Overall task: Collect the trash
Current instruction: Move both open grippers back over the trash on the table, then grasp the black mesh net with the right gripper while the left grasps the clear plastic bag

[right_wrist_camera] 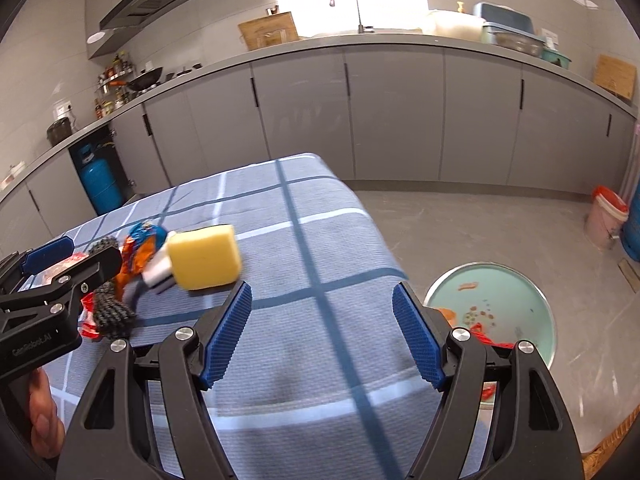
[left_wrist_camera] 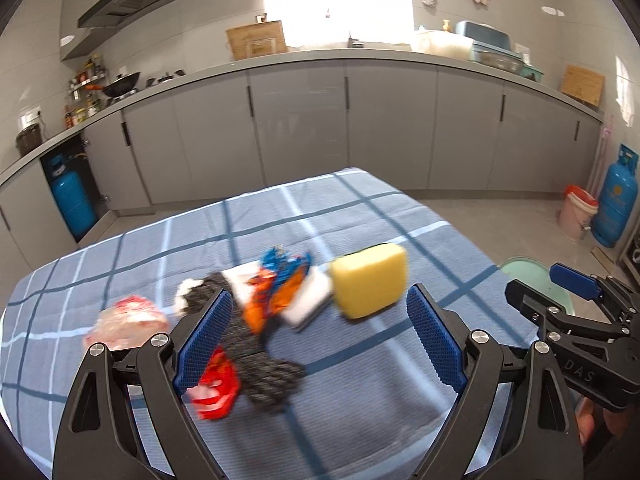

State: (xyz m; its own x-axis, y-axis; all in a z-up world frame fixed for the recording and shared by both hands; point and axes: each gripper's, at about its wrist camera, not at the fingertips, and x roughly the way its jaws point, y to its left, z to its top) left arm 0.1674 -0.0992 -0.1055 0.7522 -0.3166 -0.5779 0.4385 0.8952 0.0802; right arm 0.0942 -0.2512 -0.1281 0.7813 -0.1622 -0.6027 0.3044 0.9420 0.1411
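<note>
A heap of wrappers [left_wrist_camera: 280, 288], a yellow sponge [left_wrist_camera: 368, 284] and a grey cloth [left_wrist_camera: 256, 356] lies on the checked bench [right_wrist_camera: 320, 360], uncollected. A few scraps sit in the green bin [right_wrist_camera: 520, 292] on the floor beside it. Left claw [left_wrist_camera: 320, 336] and right claw [right_wrist_camera: 320, 332] both gape wide, empty. Grey kitchen cabinets [left_wrist_camera: 300, 120] stand behind.

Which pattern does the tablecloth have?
The tablecloth is blue with dark and white checked lines, clearest in the right wrist view.

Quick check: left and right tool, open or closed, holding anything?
Left tool: open, holding nothing, above the trash pile on the table.
Right tool: open, holding nothing, over bare tablecloth.
</note>
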